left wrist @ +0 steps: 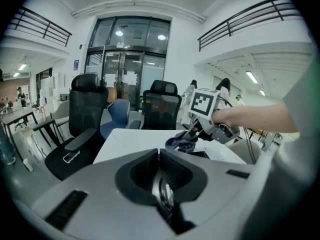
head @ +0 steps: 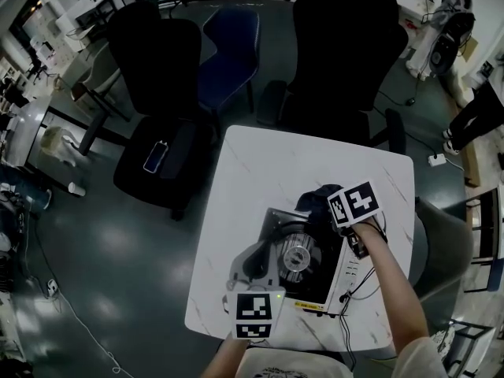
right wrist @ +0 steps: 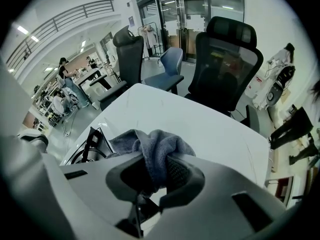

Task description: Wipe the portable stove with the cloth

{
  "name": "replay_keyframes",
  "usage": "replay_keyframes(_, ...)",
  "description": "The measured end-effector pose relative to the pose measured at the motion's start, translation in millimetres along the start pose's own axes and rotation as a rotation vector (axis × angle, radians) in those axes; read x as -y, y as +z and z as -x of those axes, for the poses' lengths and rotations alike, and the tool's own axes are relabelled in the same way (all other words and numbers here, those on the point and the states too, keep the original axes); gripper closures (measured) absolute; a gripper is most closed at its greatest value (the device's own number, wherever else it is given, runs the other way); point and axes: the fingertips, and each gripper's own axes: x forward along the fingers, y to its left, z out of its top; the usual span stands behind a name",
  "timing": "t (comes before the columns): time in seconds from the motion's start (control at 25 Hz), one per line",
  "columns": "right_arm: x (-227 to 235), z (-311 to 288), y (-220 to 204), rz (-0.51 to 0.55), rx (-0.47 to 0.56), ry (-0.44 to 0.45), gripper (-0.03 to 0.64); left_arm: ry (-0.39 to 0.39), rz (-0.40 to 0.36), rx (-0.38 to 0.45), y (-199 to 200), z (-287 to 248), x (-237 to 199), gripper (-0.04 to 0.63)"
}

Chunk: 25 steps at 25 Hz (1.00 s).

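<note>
- Cloth (right wrist: 159, 151), bunched and pinched in the right gripper (right wrist: 156, 179), could catch on the stove (head: 315, 286) and pull free.
- Left gripper (left wrist: 160, 181), jaws pressed together on nothing, isn't gripping the stove, so it may slide.

Your left gripper (left wrist: 159, 156), right gripper (right wrist: 156, 166): grey moulded shells, dark ribbed pads; black-white marker cube (head: 354, 203) atop each; your top (head: 276, 367) light, short-sleeved
</note>
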Motion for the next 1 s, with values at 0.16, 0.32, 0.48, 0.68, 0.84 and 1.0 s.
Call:
replay_keyframes(0.16, 11, 6, -9, -0.012, 0.003, -0.012, 0.554, -0.009, -0.009, -0.001, 1, 0, 10, 0.574)
replay_keyframes(0.32, 22, 11, -17, -0.031, 0.005, -0.022, 0.554, -0.018, -0.018, -0.001, 4, -1, 19, 0.574)
replay_keyframes(0.48, 36, 15, -28, -0.057, 0.013, -0.032, 0.554, -0.026, -0.03, -0.002, 3, -1, 30, 0.574)
replay_keyframes(0.68, 51, 21, -40, -0.072, 0.023, -0.049, 0.554, -0.033, -0.041, -0.004, 3, -3, 44, 0.574)
replay_keyframes(0.84, 63, 26, -52, -0.09, 0.029, -0.058, 0.554, -0.044, -0.051, -0.003, 2, -3, 59, 0.574)
replay_keyframes(1.0, 76, 32, -62, -0.099, 0.033, -0.072, 0.554, -0.058, -0.061, -0.005, 2, -4, 74, 0.574)
